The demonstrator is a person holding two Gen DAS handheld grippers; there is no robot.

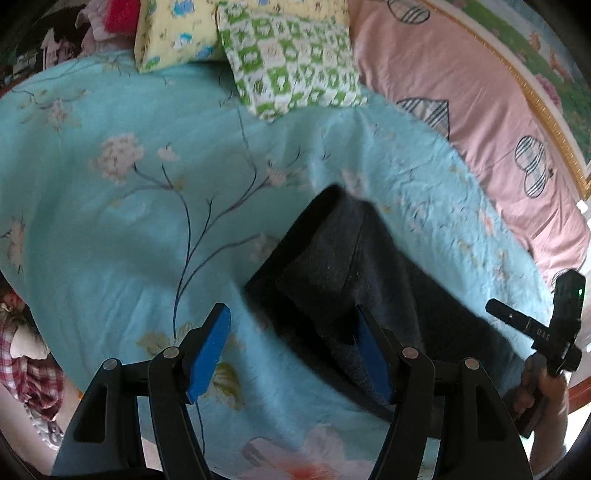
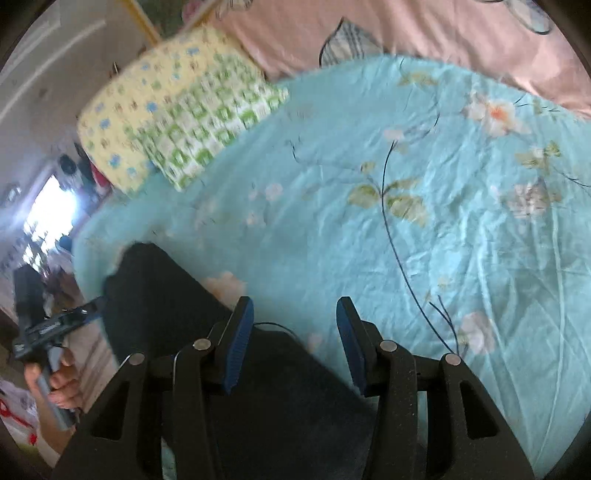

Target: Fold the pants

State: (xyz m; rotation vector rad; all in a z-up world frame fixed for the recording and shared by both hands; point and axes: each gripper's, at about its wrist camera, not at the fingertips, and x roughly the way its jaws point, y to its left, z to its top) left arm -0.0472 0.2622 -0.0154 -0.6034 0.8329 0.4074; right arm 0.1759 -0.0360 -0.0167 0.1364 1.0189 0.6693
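Note:
Dark navy pants (image 1: 354, 280) lie folded on a turquoise floral bedspread (image 1: 129, 221). My left gripper (image 1: 291, 354) is open and empty, hovering over the pants' near left edge; its right blue pad (image 1: 373, 362) is over the cloth, its left pad over the bedspread. In the right wrist view the pants (image 2: 177, 302) lie at lower left. My right gripper (image 2: 295, 347) is open and empty above the pants' right edge. Each view shows the other gripper held in a hand at the frame edge.
A green checked pillow (image 1: 291, 59) and a yellow pillow (image 1: 173, 33) lie at the head of the bed. A pink quilt (image 1: 480, 110) runs along the far side. Clothes lie beyond the bed's left edge (image 1: 26, 362).

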